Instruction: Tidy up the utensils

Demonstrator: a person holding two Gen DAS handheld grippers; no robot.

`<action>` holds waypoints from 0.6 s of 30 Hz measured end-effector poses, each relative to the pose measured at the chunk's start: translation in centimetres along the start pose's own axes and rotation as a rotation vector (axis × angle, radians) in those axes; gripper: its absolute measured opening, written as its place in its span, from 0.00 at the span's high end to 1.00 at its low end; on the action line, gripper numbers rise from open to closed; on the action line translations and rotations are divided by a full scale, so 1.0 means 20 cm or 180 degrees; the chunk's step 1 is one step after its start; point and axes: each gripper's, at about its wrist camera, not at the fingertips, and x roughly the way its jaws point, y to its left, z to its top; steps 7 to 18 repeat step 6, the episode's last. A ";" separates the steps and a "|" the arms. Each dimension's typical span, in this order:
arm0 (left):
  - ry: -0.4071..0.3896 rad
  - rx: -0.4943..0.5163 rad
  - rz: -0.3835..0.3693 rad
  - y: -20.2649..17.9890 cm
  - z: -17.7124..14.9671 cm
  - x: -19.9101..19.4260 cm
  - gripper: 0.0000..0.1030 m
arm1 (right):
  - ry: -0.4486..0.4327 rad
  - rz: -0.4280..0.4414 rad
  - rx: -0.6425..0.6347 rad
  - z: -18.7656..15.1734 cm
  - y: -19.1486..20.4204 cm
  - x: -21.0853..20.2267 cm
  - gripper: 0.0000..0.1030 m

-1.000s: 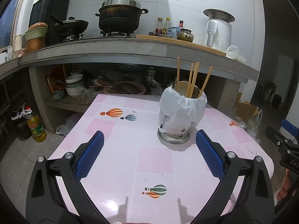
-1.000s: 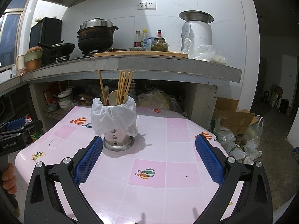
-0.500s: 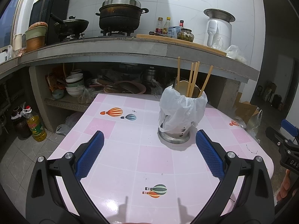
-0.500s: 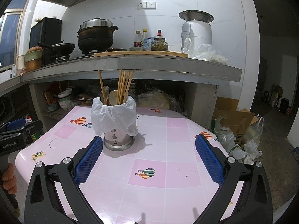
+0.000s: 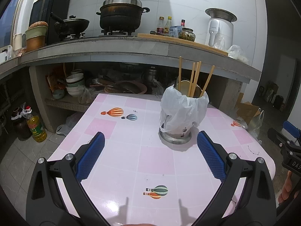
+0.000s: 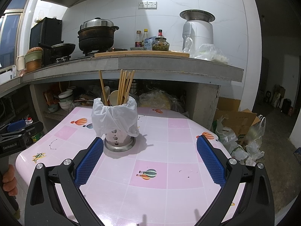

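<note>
- Nothing has moved since the earlier frames: both grippers and the utensil holder sit where they did.
- Filling the lower half of both views is the pink table (image 5: 154,156), printed with small hot-air balloons.
- Above it, across the middle of each frame, runs the grey counter (image 6: 169,62), with a lidded black pot (image 6: 96,35) at upper left.
- At the bottom of its own view the left gripper (image 5: 150,151) hangs over the table, jaws spread wide and empty.
- Likewise the right gripper (image 6: 150,153), fingers wide apart with nothing between them.
- Right of centre in the left view stands the utensil holder (image 5: 178,116), a metal cup lined with a white plastic bag (image 6: 112,116).
- Chopsticks (image 6: 125,86) stand upright in it beside what look like two spoons (image 6: 108,97), partly hidden.
</note>
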 end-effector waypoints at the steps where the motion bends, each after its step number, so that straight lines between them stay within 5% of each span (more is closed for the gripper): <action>1: 0.0002 -0.0001 -0.0001 0.00 0.00 0.00 0.08 | -0.0001 0.0000 0.0001 0.00 0.00 0.00 0.06; 18: 0.0011 0.0003 -0.0004 -0.01 -0.01 0.00 0.08 | 0.0001 0.0001 0.0001 0.00 0.00 0.00 0.06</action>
